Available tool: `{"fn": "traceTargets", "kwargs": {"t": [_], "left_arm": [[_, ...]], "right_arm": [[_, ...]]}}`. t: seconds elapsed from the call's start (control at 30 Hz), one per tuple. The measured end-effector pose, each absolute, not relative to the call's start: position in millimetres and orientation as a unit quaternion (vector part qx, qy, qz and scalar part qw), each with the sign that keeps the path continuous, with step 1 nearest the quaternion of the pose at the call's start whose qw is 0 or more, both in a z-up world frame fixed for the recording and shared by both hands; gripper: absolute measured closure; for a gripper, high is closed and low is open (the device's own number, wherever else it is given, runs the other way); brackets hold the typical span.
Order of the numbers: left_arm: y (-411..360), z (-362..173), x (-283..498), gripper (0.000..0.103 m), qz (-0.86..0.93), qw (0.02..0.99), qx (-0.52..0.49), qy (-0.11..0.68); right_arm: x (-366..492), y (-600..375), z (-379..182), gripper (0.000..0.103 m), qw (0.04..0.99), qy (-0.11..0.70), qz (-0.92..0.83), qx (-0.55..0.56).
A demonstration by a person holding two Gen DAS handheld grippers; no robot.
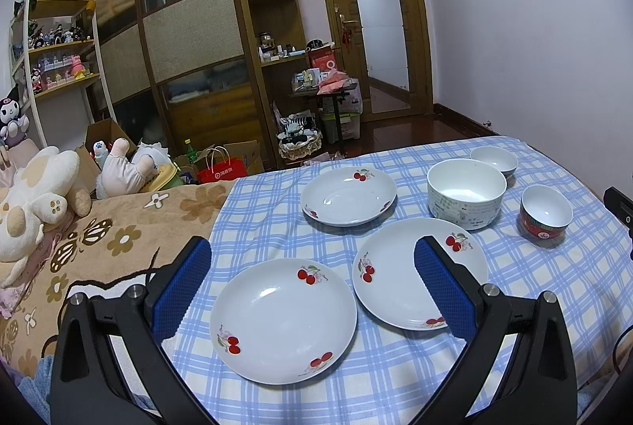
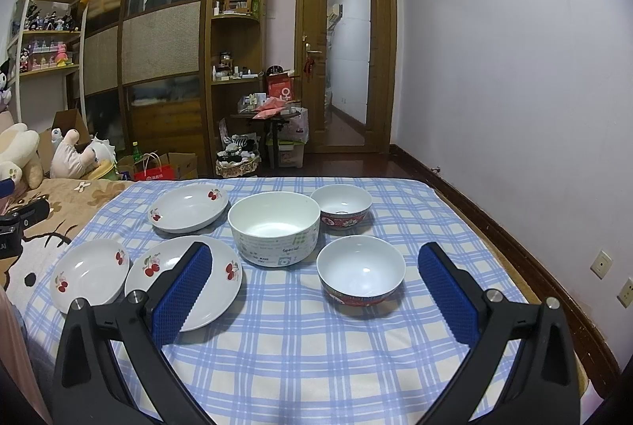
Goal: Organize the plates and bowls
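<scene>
Blue-checked cloth (image 2: 300, 346) carries 3 white cherry-print plates (image 1: 283, 318) & 3 bowls, incl. big white printed bowl (image 2: 274, 227). My left hand-held gripper (image 1: 312, 282) & right hand-held gripper (image 2: 316, 286) both gape wide, holding nothing.

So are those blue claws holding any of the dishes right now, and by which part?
Nothing is held. The left gripper and right gripper are both open, hovering above the checked cloth; every plate and bowl sits untouched.

Black hand-held gripper (image 1: 312, 282) frames (silver screws), blue pads (image 1: 180, 290).
</scene>
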State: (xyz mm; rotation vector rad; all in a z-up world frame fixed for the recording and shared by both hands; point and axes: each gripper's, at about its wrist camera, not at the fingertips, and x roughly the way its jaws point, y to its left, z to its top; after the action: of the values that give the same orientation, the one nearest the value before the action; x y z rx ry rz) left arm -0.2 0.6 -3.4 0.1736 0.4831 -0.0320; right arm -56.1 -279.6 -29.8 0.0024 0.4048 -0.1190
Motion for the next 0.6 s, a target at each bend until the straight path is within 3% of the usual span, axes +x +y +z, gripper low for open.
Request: {"fn": "traceTargets", "kwargs": {"t": [0.6], "left_arm": [[0.0, -4.6, -0.2, 0.002, -0.017, 0.967, 0.087, 0.240]], "right_arm": [[-56.3, -280.6, -30.2, 0.000, 0.978, 0.199, -0.060, 0.000]]}}
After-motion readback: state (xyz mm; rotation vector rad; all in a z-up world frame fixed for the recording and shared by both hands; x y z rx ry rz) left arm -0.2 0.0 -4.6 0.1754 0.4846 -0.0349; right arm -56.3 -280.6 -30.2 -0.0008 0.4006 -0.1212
